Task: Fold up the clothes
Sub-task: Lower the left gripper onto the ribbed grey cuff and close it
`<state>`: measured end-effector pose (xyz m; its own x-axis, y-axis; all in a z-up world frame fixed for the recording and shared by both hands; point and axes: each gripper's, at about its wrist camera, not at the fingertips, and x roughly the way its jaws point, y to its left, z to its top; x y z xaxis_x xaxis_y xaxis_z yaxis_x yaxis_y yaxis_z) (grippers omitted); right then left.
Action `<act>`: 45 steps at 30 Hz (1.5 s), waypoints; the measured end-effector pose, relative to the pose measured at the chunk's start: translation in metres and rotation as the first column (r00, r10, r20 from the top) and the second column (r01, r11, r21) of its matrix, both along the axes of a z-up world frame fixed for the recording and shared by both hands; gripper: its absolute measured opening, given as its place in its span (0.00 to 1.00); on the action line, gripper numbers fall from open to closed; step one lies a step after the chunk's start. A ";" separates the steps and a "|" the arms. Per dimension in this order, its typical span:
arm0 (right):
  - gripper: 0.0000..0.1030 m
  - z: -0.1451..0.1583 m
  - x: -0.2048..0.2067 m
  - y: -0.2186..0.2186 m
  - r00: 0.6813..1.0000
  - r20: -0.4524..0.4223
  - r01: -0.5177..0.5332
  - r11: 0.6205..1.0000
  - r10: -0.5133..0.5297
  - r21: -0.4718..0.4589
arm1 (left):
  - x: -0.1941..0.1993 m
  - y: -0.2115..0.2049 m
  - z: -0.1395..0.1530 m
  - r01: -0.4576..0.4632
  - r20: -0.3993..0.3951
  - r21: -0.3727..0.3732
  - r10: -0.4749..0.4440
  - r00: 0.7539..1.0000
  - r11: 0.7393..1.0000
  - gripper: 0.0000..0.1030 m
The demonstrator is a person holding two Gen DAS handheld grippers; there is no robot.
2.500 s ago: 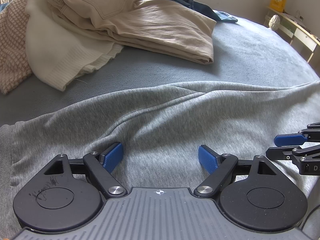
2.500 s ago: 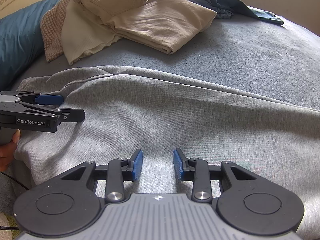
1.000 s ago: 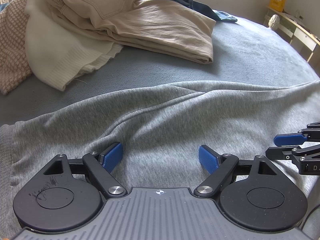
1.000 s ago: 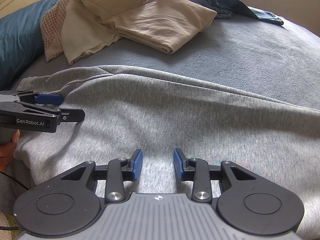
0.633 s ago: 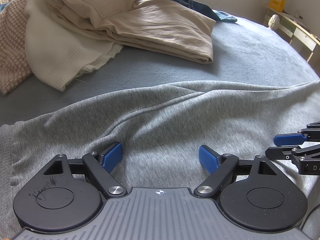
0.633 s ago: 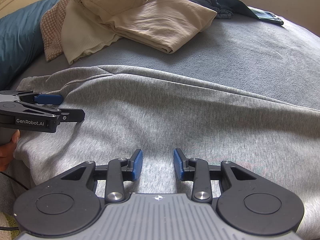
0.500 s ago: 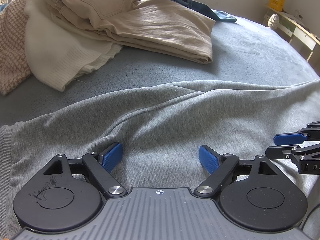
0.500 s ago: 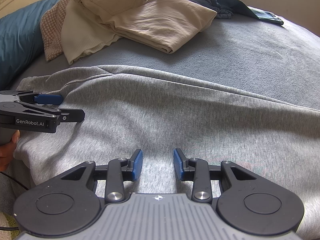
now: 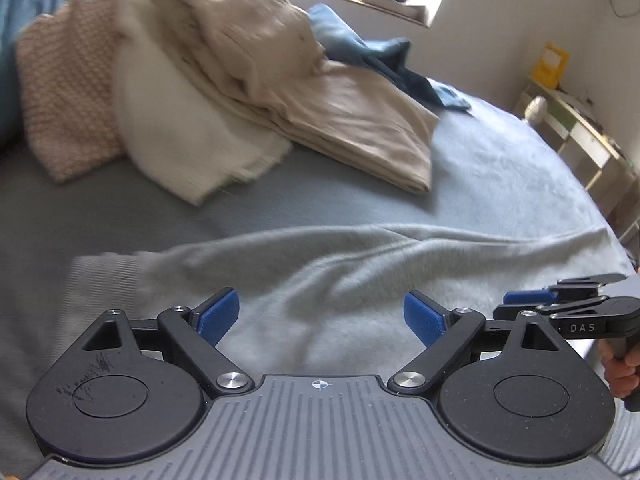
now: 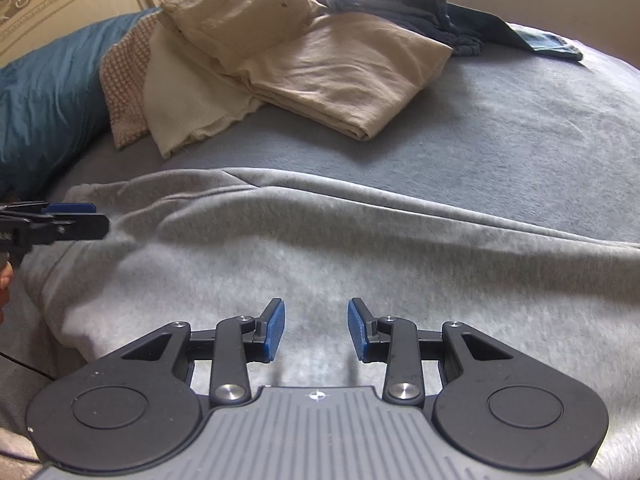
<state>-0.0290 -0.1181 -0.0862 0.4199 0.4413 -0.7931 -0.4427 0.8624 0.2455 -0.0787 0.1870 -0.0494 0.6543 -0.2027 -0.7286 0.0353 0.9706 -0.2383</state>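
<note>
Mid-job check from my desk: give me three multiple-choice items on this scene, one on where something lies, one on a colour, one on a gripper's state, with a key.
1. Where does the folded tan trousers pile lie relative to the grey sweatshirt?
A. Beyond it, farther up the bed
B. On top of it
C. Under it

2. What colour are the pads on the gripper fingers?
A. Red
B. Blue
C. Yellow

3. What state is the left gripper in?
A. Shut on the sweatshirt
B. Shut on nothing
C. Open above the sweatshirt

Key:
1 A: a strip of bare bed cover separates the pile from the sweatshirt.
2 B: both wrist views show blue pads.
3 C: its fingers stand wide apart, have just been opening further, and pinch no cloth.
</note>
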 end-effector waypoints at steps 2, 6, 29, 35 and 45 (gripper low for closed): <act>0.36 0.000 0.000 0.005 1.000 -0.005 -0.019 1.000 0.020 0.019 | -0.005 0.018 0.006 -0.049 -0.004 -0.007 0.049 0.999 0.999 0.90; 0.36 -0.002 -0.002 0.014 0.998 -0.014 -0.059 0.998 0.060 0.033 | -0.009 0.056 0.006 -0.162 -0.017 -0.032 0.161 0.987 0.986 0.92; 0.36 -0.014 0.002 0.016 0.998 -0.053 -0.045 0.999 0.045 0.002 | 0.023 0.161 -0.072 -0.109 -0.225 -0.385 0.021 0.974 0.916 0.96; 0.36 -0.015 0.002 0.016 0.998 -0.054 -0.041 0.999 0.041 0.003 | 0.024 0.164 -0.078 -0.125 -0.201 -0.411 0.044 0.979 0.903 0.96; 0.36 -0.017 0.001 0.017 0.998 -0.056 -0.036 0.999 0.036 0.002 | 0.029 0.168 -0.081 -0.142 -0.204 -0.479 0.048 0.978 0.866 1.00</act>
